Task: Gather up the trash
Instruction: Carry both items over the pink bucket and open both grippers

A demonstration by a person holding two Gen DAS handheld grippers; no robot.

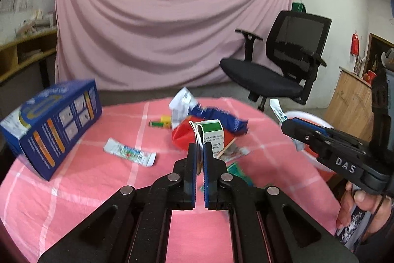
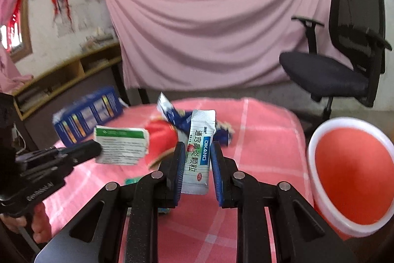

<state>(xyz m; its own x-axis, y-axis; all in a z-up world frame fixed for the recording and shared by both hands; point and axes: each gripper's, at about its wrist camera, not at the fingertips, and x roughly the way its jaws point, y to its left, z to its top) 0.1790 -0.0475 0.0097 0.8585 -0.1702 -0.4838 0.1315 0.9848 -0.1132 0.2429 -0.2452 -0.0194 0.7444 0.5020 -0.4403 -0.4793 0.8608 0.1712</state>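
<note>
In the left wrist view my left gripper (image 1: 200,146) is shut on the edge of a flattened green and white carton (image 1: 213,133), held above the pink checked tablecloth (image 1: 98,189). The right wrist view shows the same carton (image 2: 120,147) in the left gripper (image 2: 97,148) at the left. My right gripper (image 2: 198,146) is shut on a white sachet (image 2: 202,130) printed DIKANG, held upright. From the left wrist view, the right gripper (image 1: 287,123) and its sachet (image 1: 277,111) sit at the right. A red bin with a white rim (image 2: 349,176) stands just off the table's right edge.
A blue box (image 1: 51,125) lies at the table's left. Another white sachet (image 1: 129,152) lies flat near the middle. Behind the carton sits a pile with a red packet (image 1: 183,134) and a blue wrapper (image 1: 216,116). A black office chair (image 1: 283,61) stands beyond the table.
</note>
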